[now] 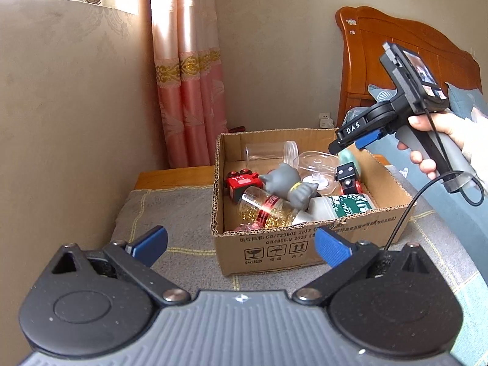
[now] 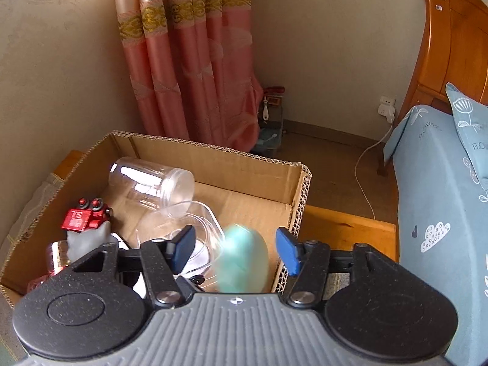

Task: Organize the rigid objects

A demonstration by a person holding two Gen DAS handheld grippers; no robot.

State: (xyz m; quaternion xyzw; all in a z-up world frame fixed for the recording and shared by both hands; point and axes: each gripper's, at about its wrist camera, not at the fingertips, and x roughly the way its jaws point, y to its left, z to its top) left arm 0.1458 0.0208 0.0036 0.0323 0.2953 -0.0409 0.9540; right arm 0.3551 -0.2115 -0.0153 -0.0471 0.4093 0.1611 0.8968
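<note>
An open cardboard box [image 1: 305, 244] [image 2: 213, 155] sits on a padded bench. Inside lie a clear jar [image 2: 152, 180], a red toy truck [image 1: 241, 183] [image 2: 85, 216], a grey cat figure [image 1: 289, 183], a bottle of gold beads [image 1: 268, 210], a clear dish [image 1: 317, 164] and a white and green bottle [image 1: 344, 206]. My right gripper [image 2: 235, 248] [image 1: 347, 146] is open over the box's right side. A blurred mint-green egg-shaped object [image 2: 244, 259] hangs between its fingers, untouched by either. My left gripper [image 1: 241, 244] is open and empty in front of the box.
A wooden headboard [image 1: 396, 61] and a bed with blue bedding [image 2: 442, 213] stand on the right. Pink curtains [image 2: 195, 61] hang behind. A wooden bench edge [image 2: 344, 228] shows right of the box. A sofa back [image 1: 61, 122] fills the left.
</note>
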